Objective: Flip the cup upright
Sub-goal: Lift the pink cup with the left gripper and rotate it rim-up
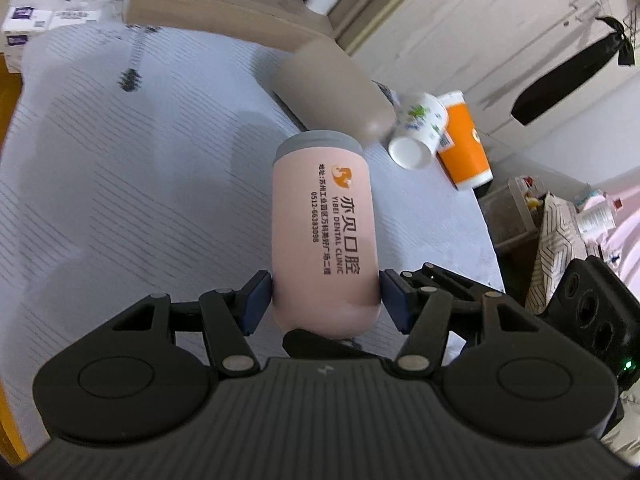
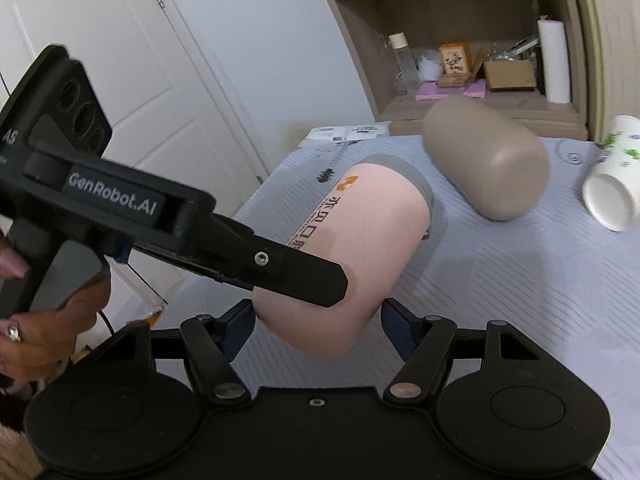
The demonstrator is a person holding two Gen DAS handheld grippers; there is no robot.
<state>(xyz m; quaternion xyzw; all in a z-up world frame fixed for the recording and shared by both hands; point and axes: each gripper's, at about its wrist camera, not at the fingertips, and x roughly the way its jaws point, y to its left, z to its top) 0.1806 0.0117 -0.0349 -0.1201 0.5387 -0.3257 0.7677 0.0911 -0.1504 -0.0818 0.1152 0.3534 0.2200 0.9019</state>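
Your surface (image 1: 120, 184) is a striped grey-white cloth, backed by a shelf unit (image 2: 460, 40) beyond the pink cup. The brown cup (image 1: 332, 88) lies on its side just behind the pink cup (image 1: 324, 236), with a white floral cup (image 1: 416, 132) and an orange cup (image 1: 464, 144) tipped beside that. Your left gripper (image 1: 324, 300) clamps the pink cup near its closed base — grey rim pointing away. Your right gripper (image 2: 320, 324) brackets the same cup; whether its pads touch, I cannot tell. You seem mid-flip: next, rotate the rim upward and set it down.
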